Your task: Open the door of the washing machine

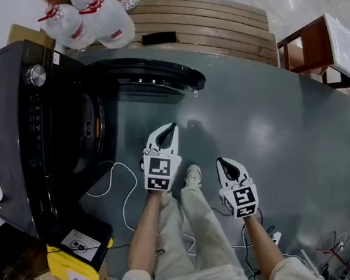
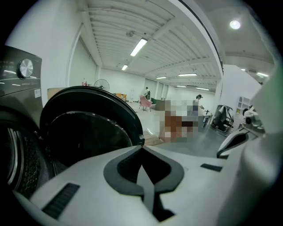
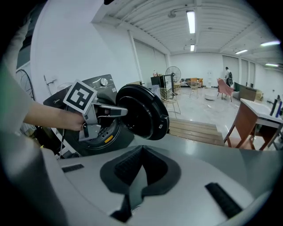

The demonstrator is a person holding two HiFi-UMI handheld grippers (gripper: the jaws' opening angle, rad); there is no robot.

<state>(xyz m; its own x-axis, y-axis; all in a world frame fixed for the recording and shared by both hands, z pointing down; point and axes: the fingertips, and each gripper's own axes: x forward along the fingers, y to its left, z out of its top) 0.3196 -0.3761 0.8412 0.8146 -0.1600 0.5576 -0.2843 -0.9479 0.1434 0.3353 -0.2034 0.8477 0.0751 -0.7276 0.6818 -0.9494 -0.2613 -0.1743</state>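
Left gripper (image 1: 171, 130) closed, door (image 1: 153, 79) jutting out rightward

A glossy grey floor (image 1: 276, 121) is running through the open hall and reflecting the overhead light. Long strip lamps (image 3: 191, 20) are glowing along a white ribbed ceiling (image 2: 132, 22). A white wall (image 3: 66, 48) is closing the left side. A slatted wooden platform (image 1: 208, 13) is lying on the floor, with large water bottles (image 1: 88, 18) standing at its left end. A reddish wooden cabinet (image 1: 304, 45) is standing at right. A pedestal fan (image 3: 173, 73) and a pink chair (image 3: 223, 86) are standing far back.
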